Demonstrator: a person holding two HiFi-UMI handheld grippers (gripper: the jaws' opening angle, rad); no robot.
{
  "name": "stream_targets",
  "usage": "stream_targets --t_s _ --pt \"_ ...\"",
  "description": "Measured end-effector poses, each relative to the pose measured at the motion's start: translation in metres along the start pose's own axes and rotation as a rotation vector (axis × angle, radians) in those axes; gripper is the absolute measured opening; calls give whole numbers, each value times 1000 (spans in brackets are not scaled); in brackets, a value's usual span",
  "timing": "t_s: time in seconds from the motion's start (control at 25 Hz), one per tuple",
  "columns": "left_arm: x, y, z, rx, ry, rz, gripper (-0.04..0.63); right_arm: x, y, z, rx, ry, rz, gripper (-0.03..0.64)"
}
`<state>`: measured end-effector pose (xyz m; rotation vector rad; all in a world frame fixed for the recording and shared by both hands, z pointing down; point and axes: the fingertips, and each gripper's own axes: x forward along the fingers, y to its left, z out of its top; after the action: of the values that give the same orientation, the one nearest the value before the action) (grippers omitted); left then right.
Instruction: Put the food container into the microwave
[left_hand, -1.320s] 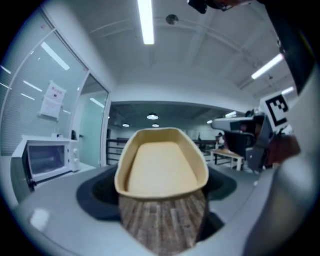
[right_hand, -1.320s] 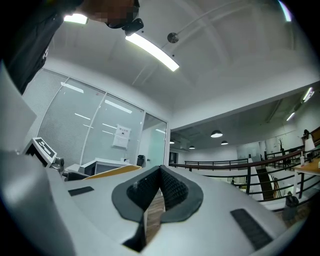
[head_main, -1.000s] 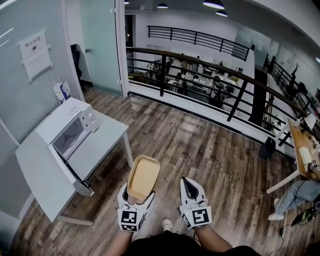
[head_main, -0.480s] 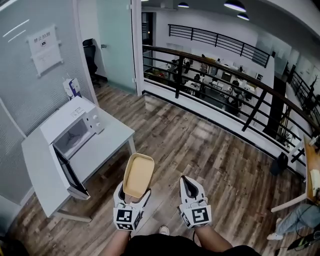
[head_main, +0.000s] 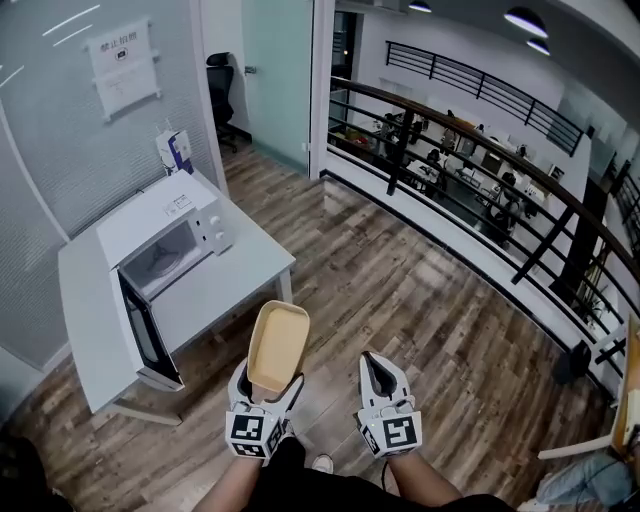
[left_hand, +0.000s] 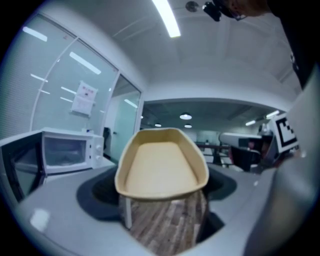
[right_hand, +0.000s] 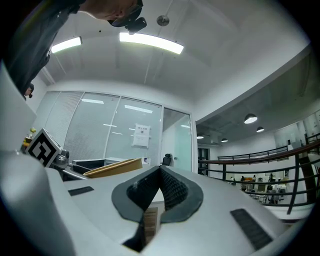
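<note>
A shallow tan food container (head_main: 277, 345) is held out over the wooden floor, with my left gripper (head_main: 266, 388) shut on its near edge. In the left gripper view the container (left_hand: 162, 162) is empty and fills the centre between the jaws. A white microwave (head_main: 165, 235) stands on a white table (head_main: 235, 285) ahead to the left, and its door (head_main: 145, 335) hangs open toward me. The microwave (left_hand: 65, 149) also shows at the left of the left gripper view. My right gripper (head_main: 373, 365) is beside the container, shut with nothing in it, its tips (right_hand: 160, 172) meeting.
A glass wall with a paper notice (head_main: 123, 55) runs behind the table. A small blue and white box (head_main: 176, 150) stands past the microwave. A dark railing (head_main: 480, 190) crosses the back right. An office chair (head_main: 222, 80) sits in the far doorway.
The view has moved toward the table, so the microwave now lies closer and further right. Both grippers keep their hold and their place in the view.
</note>
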<state>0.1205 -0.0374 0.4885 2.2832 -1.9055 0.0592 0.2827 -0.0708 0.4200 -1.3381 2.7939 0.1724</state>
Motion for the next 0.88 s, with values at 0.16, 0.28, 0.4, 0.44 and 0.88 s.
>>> stream_targets --t_s 0.16,0.28,0.4,0.44,0.88 --pt "17 30 4 4 7 29 477 36 5 2 -7 -2 35 -2" --pt "32 55 5 -3 9 48 477 67 10 2 -14 -1 61 -2" --pt "43 82 10 -24 -6 84 477 97 20 3 -21 -11 100 -2" --pt "46 92 12 -23 -14 97 477 106 25 4 -22 -22 114 -2" --pt "56 183 30 60 -49 200 477 200 86 21 -56 -59 221 -2"
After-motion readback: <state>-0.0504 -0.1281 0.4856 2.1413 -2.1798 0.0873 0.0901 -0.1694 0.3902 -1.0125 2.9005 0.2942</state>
